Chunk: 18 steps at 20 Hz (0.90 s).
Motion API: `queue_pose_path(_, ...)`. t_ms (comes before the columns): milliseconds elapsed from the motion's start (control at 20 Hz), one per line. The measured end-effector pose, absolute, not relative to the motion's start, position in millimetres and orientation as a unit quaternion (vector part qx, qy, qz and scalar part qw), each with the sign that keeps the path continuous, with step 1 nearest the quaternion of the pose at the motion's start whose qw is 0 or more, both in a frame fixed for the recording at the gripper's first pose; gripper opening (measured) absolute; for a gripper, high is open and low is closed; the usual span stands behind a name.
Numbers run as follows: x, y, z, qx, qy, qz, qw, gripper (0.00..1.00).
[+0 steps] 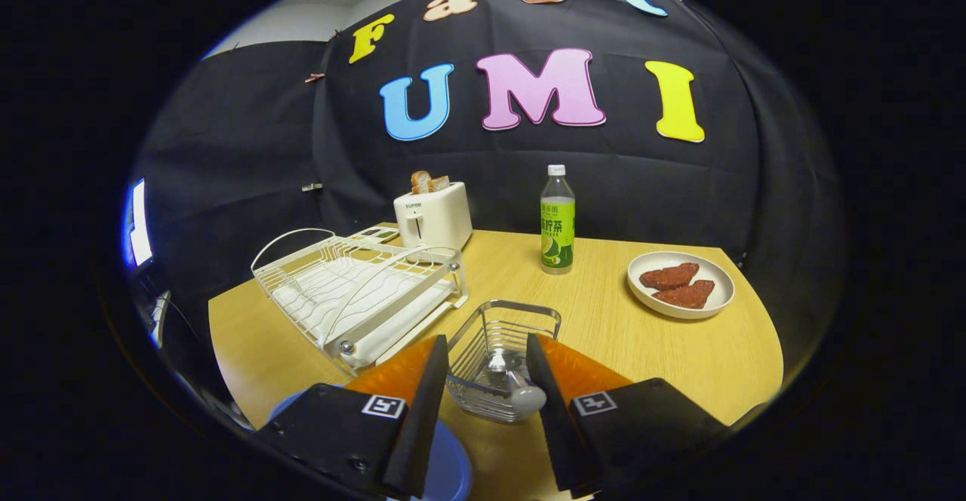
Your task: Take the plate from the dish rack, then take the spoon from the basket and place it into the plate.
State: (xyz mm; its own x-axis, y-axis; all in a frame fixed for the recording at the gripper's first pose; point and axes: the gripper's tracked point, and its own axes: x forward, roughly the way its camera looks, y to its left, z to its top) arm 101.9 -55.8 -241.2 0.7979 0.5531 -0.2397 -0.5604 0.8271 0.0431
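The table [679,350] carries everything. The rack [358,293] stands beyond the left finger and looks bare. The plate [445,471], it seems, lies flat beneath the left finger, near the table's front edge. The basket [502,365] sits just ahead of the fingers. In it the spoon [513,388] leans, its rounded end at the near rim, between the fingertips. The hand-held gripper [487,380] is spread wide, its fingers flanking the basket and pressing on nothing.

The step in hand is likely taking the spoon. It would go best by lowering inside the wire walls, closing on the raised end, then lifting straight up so the rim does not catch.

Open table lies right of the basket. A toaster [432,218], bottle [557,222] and dish [681,284] stand well beyond.
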Motion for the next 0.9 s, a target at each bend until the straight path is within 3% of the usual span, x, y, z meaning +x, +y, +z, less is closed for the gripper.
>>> queue_pose_path(200,105.2,-53.1,-242.2,-0.003,0.124,0.294,0.948,0.59)
queue_pose_path(400,111.5,-55.2,-243.0,0.001,0.124,0.291,0.949,0.58)
queue_pose_path(500,112.9,-54.9,-243.1,-0.002,0.123,0.285,0.951,0.33)
queue_pose_path(650,115.8,-55.0,-245.1,-0.003,0.125,0.282,0.951,0.33)
queue_pose_path(750,117.7,-60.7,-243.7,-0.005,0.124,0.27,0.955,0.23)
queue_pose_path(900,119.2,-60.6,-243.3,-0.007,0.128,0.267,0.955,0.21)
